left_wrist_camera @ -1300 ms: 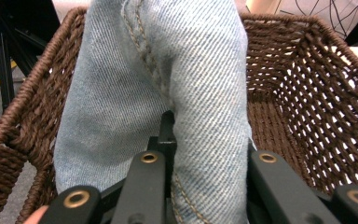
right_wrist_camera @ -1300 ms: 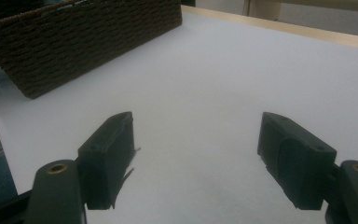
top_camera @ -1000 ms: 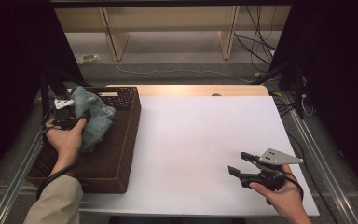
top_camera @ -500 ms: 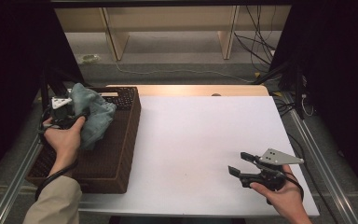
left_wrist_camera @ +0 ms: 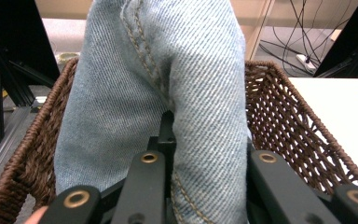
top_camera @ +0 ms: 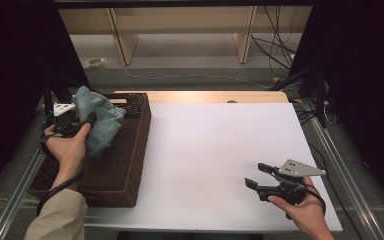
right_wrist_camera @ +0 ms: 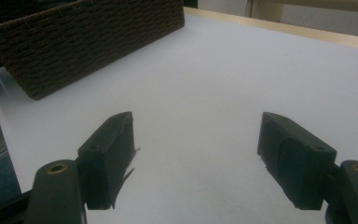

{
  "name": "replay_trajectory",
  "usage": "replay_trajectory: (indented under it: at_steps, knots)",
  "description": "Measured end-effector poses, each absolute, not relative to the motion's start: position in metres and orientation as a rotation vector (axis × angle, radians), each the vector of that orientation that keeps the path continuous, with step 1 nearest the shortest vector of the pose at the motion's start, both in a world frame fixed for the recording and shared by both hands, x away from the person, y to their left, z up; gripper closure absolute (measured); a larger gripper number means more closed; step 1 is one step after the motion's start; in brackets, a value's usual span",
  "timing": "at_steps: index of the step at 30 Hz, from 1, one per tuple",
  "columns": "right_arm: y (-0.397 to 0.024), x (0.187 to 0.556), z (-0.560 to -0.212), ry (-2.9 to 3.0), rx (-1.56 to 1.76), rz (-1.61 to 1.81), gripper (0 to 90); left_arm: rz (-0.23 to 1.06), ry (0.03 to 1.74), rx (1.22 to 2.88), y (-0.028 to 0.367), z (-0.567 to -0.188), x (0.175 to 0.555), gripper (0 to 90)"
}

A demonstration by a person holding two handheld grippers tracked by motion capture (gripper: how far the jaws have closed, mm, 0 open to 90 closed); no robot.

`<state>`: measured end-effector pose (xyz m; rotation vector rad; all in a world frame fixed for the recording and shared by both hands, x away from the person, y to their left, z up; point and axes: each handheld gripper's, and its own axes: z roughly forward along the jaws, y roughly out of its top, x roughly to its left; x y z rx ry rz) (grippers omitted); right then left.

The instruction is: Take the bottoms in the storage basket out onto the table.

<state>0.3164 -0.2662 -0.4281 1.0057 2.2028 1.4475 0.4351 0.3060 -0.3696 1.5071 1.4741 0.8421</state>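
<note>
A light blue denim garment (top_camera: 97,122) is bunched up above the dark brown wicker basket (top_camera: 122,165) at the table's left. My left gripper (top_camera: 80,120) is shut on the denim and holds it lifted over the basket's far end. In the left gripper view the denim garment (left_wrist_camera: 168,79) hangs between the jaws, with the wicker basket (left_wrist_camera: 289,112) rim behind it. My right gripper (top_camera: 255,176) rests low over the white table near the front right, open, nothing between its fingers. In the right gripper view my right gripper (right_wrist_camera: 196,154) faces bare table.
The white table top (top_camera: 220,145) lies between basket and right gripper. A wooden strip (top_camera: 205,96) runs along the far edge. Metal rails (top_camera: 340,165) flank the table. Cables (top_camera: 280,50) and shelf legs stand on the floor behind.
My left gripper has lifted the denim a little higher and toward the basket's far left. The right gripper has stayed still.
</note>
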Motion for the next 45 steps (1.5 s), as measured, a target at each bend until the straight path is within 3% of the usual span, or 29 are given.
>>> replay_trajectory:
  at_steps: [45]
  knots:
    - [-0.266, 0.316, -0.428, 2.212, 1.000, 1.446, 28.3, 0.857, 1.377, 1.427, 0.299, -0.343, 0.423, 74.5]
